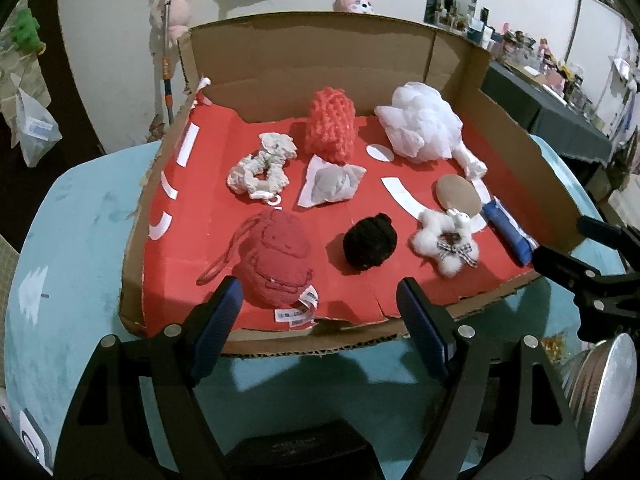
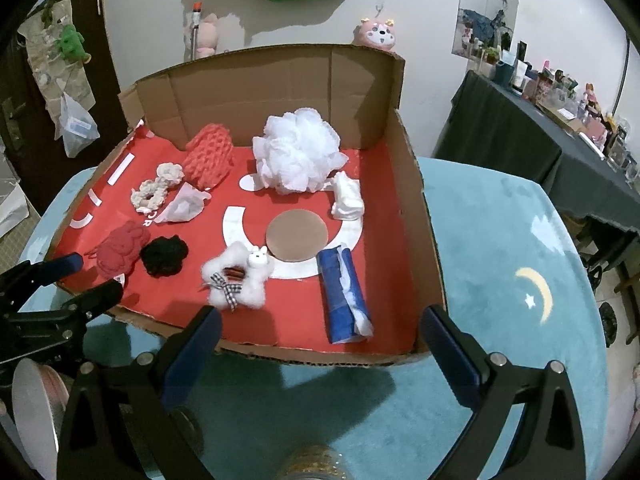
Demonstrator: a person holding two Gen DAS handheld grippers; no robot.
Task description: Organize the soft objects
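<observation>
Both sets of tongs hang wide and empty just short of the near lip of the cardboard tray (image 1: pixel 516 120), the left tongs (image 1: pixel 320 300) facing the red plush pouch (image 1: pixel 276 264) and the right tongs (image 2: pixel 320 328) facing the white fluffy star (image 2: pixel 236 276) and the blue roll (image 2: pixel 344 296). All the soft things lie on the tray's red floor, on the teal tabletop (image 2: pixel 500 240). The blue roll's long axis runs from the brown disc (image 2: pixel 297 236) toward the open near edge, its white-stuffed end pointing that way. The white knit scrunchie (image 1: pixel 260 172) lies with its length slanting away to the right in the left view, and the orange knit piece (image 1: pixel 330 124) stands upright near the back wall. From where I stand, the risks are crowding and softness: the black scrunchie (image 1: pixel 370 246) sits near the pouch, so a wide grab could snag both; the white mesh pouf (image 2: pixel 298 156) could squash and slip; the pouch's cord could drag; and low tongs could catch the lip and shift the tray.
</observation>
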